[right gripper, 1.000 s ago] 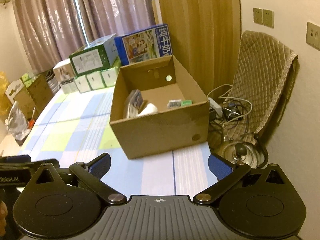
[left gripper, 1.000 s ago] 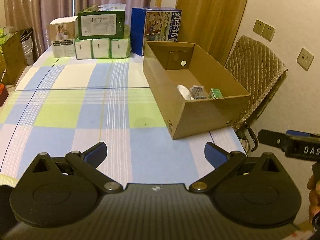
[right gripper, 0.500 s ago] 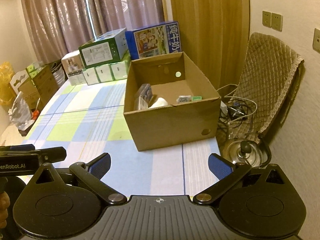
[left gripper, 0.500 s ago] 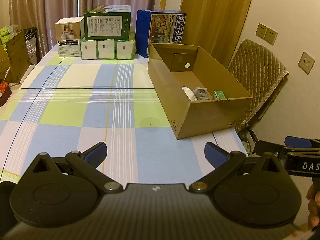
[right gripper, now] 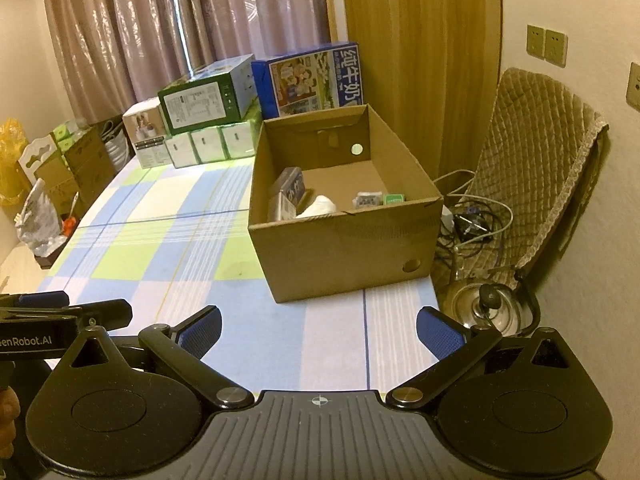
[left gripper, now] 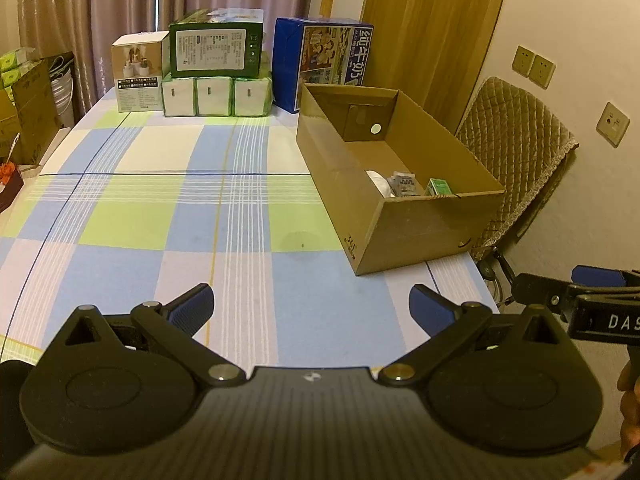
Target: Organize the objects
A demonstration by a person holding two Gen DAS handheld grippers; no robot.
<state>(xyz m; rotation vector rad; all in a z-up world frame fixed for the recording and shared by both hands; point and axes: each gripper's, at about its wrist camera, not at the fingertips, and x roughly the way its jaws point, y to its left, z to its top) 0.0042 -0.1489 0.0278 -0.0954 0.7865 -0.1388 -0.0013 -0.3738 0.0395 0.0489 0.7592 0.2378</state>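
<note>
**poster1:** Both grippers hung over the near end of the table, fwiw. Left gripper (left gripper: 311,307) was spread wide with nothing between its blue pads, and the right gripper (right gripper: 319,330) was equally wide and empty.

**poster2:** What about the surface and room?

**poster1:** Blue-green checked tablecloth (left gripper: 168,208), curtains (right gripper: 160,32) behind, quilted chair (right gripper: 548,160) at the right wall. Cardboard box (right gripper: 344,240) sat at the table's right edge, long axis running away from the cameras, open top up, small packets inside near its front wall. Boxed goods (left gripper: 216,76) were stacked at the far end.
</note>
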